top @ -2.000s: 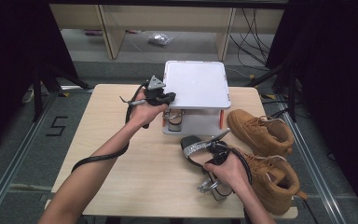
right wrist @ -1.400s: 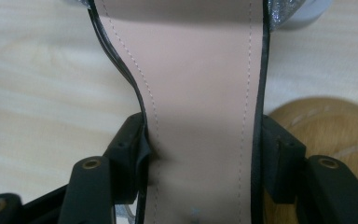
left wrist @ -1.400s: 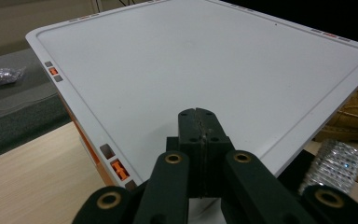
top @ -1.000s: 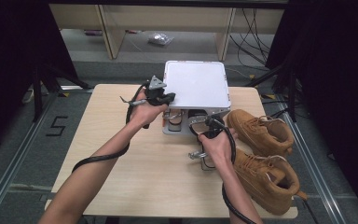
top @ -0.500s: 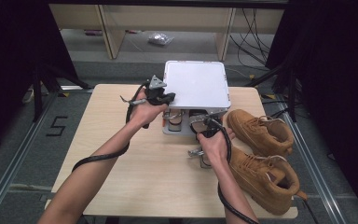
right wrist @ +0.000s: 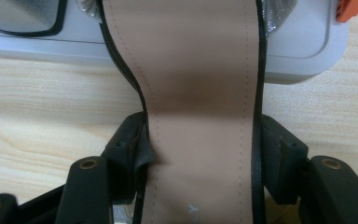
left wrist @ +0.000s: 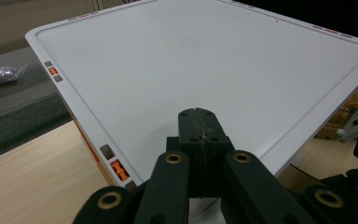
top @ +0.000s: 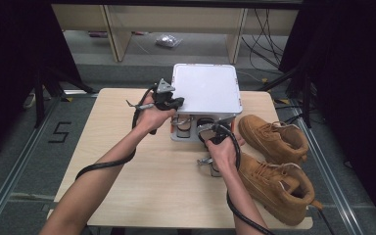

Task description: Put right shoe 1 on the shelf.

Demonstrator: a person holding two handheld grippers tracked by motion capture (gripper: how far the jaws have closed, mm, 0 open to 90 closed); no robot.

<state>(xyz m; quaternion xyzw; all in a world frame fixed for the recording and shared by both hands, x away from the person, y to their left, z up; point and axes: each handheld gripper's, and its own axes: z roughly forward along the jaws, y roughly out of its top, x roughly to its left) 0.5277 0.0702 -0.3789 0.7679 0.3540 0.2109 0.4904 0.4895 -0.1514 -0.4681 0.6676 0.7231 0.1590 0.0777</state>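
Forward across the pale wooden table [top: 142,176] is where the person's right hand has travelled since two seconds back: then it sat low near the front edge, now it is up against the open front of the white plastic shoe box [top: 205,90]. With it came the black-edged sandal with a tan leather insole [right wrist: 200,116], which now points into the box, its toe end reaching over the pale base lip in the right gripper view. The left hand has not shifted; the left gripper [top: 169,100] holds up the box's flat white lid [left wrist: 205,65] at its near left corner, its jaws pressed together on the rim. The right gripper [top: 215,134] straddles the sandal's sole, one jaw on each side edge; its jaws have just been easing apart, though they appear to be clasping the sole yet. My reading is that the sandal is nearly delivered and release is beginning. Two tan suede lace-up boots [top: 274,156] lie on the table to the right, just beside the right hand.
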